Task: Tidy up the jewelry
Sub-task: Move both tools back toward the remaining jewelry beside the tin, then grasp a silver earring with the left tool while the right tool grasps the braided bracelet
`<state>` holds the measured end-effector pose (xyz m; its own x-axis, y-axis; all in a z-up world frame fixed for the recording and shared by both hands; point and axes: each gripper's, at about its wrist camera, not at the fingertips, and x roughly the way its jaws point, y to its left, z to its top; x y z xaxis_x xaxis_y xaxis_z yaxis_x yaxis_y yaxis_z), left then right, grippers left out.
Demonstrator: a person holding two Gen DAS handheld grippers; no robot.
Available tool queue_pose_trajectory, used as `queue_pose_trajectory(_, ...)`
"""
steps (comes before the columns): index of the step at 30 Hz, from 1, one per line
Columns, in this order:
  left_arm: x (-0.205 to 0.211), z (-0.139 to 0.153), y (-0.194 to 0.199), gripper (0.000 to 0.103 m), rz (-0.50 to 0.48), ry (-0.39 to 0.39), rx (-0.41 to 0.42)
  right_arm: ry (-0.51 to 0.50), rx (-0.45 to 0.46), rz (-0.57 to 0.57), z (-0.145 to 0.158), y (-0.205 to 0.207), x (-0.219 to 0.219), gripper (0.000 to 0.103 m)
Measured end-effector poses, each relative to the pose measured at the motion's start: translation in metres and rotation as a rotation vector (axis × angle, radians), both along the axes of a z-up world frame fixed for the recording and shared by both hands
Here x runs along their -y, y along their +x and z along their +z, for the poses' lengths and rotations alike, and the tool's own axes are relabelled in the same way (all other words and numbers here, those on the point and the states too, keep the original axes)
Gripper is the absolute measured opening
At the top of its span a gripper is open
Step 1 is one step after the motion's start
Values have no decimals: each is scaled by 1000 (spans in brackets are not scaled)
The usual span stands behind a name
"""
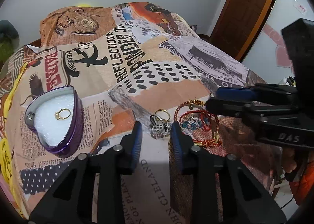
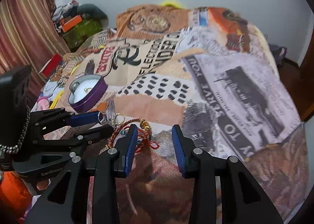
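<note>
Rings (image 1: 159, 126) lie in a small pile on the printed blanket (image 1: 157, 94), too tangled to count, beside red string bracelets (image 1: 198, 123). One gold ring (image 1: 62, 114) sits in one purple heart tin (image 1: 58, 119). The left gripper (image 1: 156, 128) is wide open around the pile, holding nothing. The right gripper (image 2: 155, 128) is wide open too, empty. The blanket says "REFLECTIONS" and "PONDER".

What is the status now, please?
Both hand-held grippers open, left at ring cluster, right empty. Heart tin holds gold ring. Bracelets adjacent.
</note>
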<state>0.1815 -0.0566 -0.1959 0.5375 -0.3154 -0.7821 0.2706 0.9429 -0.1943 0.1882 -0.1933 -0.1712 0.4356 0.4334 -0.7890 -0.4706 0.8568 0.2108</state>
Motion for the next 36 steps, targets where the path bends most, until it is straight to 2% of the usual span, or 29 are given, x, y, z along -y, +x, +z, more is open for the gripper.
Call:
queue_pose_trajectory(2, 1, -1, 1, 26, -7, -5, 4, -13, -4, 7, -2, 4, -3, 31)
queue_pose_trajectory(7, 7, -2, 1, 21, -27, 9, 22, -52, -14, 35, -10, 10, -12, 15)
queue_pose_trajectory(12, 7, -2, -1, 21, -28, 1, 29, -46, -10, 48, -10, 11, -12, 7)
queue_pose_trajectory(21, -1, 8, -11, 21, 1, -8, 42, 10, 35, 28, 10, 2, -4, 6)
queue_pose_trajectory(36, -22, 48, -32, 21, 58, -22, 129, 34, 157, 10, 55, -16, -8, 6)
